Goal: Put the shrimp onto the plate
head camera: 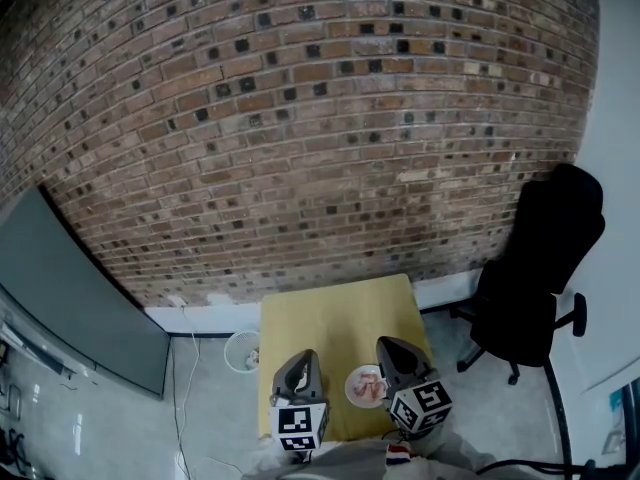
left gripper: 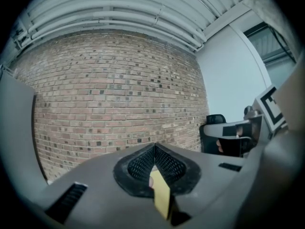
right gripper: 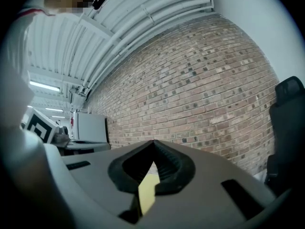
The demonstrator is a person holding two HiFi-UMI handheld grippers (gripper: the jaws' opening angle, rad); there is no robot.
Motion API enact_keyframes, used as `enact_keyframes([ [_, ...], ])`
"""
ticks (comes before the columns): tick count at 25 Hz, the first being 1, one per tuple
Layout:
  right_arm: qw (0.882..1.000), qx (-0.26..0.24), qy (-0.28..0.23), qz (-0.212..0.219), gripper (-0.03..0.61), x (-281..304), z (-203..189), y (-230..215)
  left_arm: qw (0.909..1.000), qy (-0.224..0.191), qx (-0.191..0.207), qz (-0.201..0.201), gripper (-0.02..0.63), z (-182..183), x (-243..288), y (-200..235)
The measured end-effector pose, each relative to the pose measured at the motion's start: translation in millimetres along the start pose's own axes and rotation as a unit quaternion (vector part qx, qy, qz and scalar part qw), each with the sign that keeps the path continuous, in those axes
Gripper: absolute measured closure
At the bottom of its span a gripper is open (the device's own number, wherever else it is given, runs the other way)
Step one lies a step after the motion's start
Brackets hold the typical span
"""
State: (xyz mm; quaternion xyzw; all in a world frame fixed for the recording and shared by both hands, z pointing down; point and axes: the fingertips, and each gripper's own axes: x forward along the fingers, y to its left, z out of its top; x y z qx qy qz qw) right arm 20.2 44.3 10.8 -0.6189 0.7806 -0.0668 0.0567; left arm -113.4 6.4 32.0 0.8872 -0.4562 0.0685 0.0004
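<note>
Holds left claw (head camera: 299, 360) and right claw (head camera: 391, 348) shut, empty, at 9 and 3 o'clock of the plate (head camera: 349, 386), shrimp (head camera: 371, 388) seemingly aboard already.

Rough brick wall (head camera: 300, 118); smooth matt table (head camera: 330, 328), perhaps wood.

No words, numbers or brand names could be read anywhere. The only printed signs were black-and-white square markers, patterns and not letters: one on the marker cube (head camera: 301, 424) of the left gripper (head camera: 299, 360) and one on the marker cube (head camera: 421, 407) of the right gripper (head camera: 392, 346). A small red, white and blue patch (head camera: 398, 455) at the near edge was too small to read.
</note>
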Motion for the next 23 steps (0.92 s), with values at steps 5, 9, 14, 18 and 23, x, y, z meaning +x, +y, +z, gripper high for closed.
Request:
enact_keyframes([
  [5,1.0,-0.004,0.003,0.003,0.555,-3.1,-1.8,4.2,1.0,0.002,0.002,0.002,0.601,-1.4,-0.8,0.5],
  [9,1.0,-0.003,0.006,0.004,0.555,-3.0,-4.0,7.3,1.0,0.002,0.008,-0.001,0.601,-1.6,-1.8,-3.5],
  [14,1.0,-0.003,0.009,0.011,0.554,-2.3,-8.0,10.3,0.9999,0.007,0.009,-0.003,0.601,-5.7,-0.8,-8.3],
  [18,1.0,-0.001,0.012,0.01,0.555,-1.7,-9.9,9.1,0.9999,0.013,0.009,-0.002,0.601,-9.5,0.7,-6.7],
  [23,1.0,-0.001,0.013,0.008,0.555,-0.5,-11.0,2.1,0.9999,0.012,0.01,-0.002,0.601,-9.2,5.5,-8.7],
])
